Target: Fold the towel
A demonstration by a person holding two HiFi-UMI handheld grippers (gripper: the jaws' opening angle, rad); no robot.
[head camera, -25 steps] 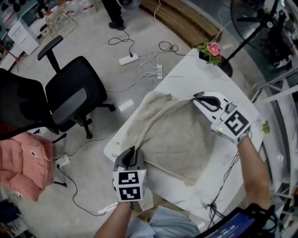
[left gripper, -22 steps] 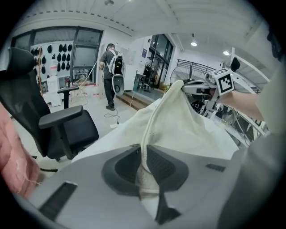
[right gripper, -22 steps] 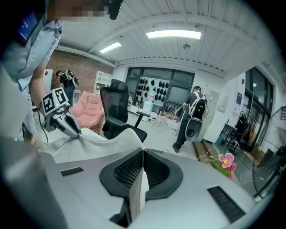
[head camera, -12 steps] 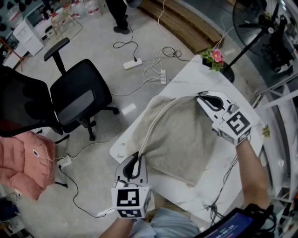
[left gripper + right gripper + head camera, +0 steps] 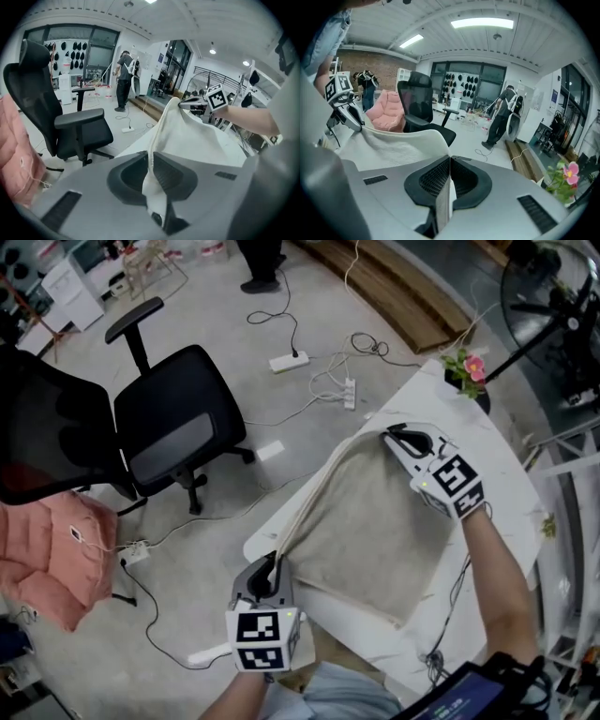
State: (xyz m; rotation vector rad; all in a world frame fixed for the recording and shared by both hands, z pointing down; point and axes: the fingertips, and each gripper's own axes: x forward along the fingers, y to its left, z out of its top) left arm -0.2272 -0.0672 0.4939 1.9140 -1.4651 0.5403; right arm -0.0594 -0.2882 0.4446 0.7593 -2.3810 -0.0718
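Towel point(image 5: 375, 521): lies across the table point(image 5: 514, 465), one hem lifted above its left edge. Pinched at both end corners by the left gripper point(image 5: 272, 570) and right gripper point(image 5: 390, 434), jaws closed tight on cloth. Hangs straighter than a second ago; looks ready to carry across.

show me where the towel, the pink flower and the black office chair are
towel point(image 5: 375, 521): head view, middle of its flat spread part
pink flower point(image 5: 480, 365): head view, on the bloom
black office chair point(image 5: 178, 427): head view, on the seat
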